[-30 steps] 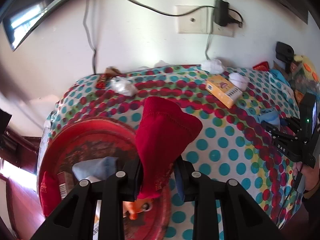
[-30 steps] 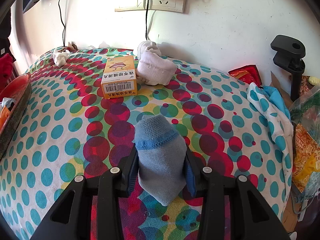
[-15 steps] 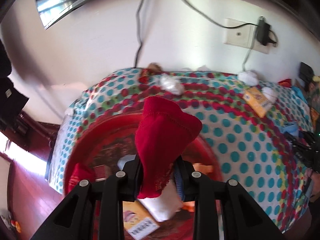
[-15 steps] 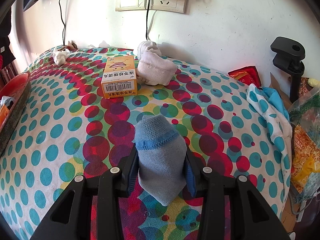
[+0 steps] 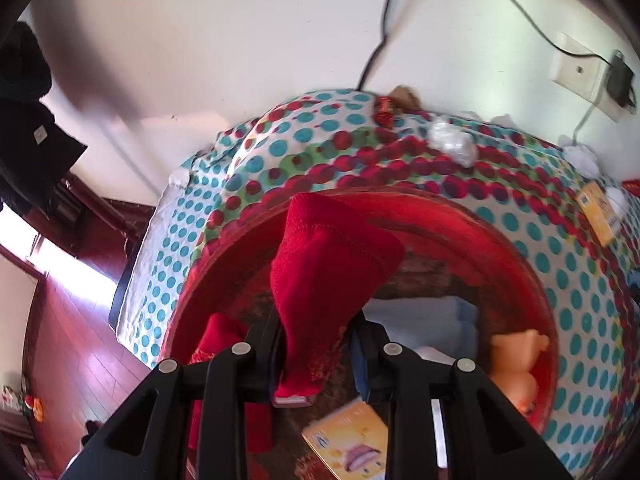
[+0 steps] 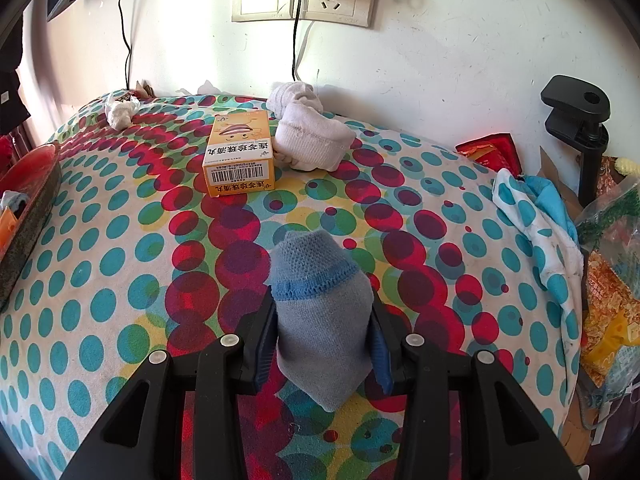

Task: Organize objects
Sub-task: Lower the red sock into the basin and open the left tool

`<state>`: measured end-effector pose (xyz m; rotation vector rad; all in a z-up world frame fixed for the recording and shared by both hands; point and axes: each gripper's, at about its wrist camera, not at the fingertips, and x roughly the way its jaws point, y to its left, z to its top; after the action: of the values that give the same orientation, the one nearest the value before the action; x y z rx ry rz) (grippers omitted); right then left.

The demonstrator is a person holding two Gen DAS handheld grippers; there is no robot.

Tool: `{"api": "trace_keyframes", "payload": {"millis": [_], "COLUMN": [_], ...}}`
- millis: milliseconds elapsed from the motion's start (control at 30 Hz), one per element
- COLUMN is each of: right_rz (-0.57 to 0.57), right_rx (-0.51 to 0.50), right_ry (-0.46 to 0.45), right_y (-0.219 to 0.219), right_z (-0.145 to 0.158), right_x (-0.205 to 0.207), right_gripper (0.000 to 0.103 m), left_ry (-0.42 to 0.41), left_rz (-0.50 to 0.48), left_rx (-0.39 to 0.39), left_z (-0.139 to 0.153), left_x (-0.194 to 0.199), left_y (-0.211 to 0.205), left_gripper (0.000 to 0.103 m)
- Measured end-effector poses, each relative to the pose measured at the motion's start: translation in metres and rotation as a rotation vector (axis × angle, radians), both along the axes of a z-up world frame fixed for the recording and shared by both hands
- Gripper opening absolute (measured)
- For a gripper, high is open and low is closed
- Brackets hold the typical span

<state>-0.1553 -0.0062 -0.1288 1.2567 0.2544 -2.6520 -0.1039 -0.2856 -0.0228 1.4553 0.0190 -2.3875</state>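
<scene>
Only readable print I get is on the orange box [image 6: 240,152] lying on the dotted cloth, right-wrist view. Its top face carries Chinese characters upside down to me; they look like 连芩珍珠滴丸. Same characters repeat along the front edge strip, also inverted. A barcode with tiny digits sits on a white label between the two lines; digits too small to read. Smaller lines of print there too, unreadable. Cartoon face at the far end, no words. From my left wrist, a second yellow box [image 5: 352,446] in the red tray shows graphics only, text blurred. The far box [image 5: 600,212] shows a barcode patch, illegible.
</scene>
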Motion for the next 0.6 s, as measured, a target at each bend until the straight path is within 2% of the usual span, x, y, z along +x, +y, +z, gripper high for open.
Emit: {"api": "trace_keyframes", "payload": {"millis": [233, 600], "right_rz": [-0.004, -0.007], "right_rx": [0.004, 0.005], "right_ry": [0.001, 0.002], "right_y": [0.005, 0.013], "right_z": [0.001, 0.004], "right_x": [0.001, 0.004], "right_gripper": [0.039, 0.039], "left_ry": [-0.035, -0.044], "left_rz": [0.037, 0.038], "left_rx": [0.002, -0.015], "left_z": [-0.016, -0.034], "left_x": [-0.016, -0.023], "left_y": [-0.024, -0.031], "left_gripper": [0.028, 0.033]}}
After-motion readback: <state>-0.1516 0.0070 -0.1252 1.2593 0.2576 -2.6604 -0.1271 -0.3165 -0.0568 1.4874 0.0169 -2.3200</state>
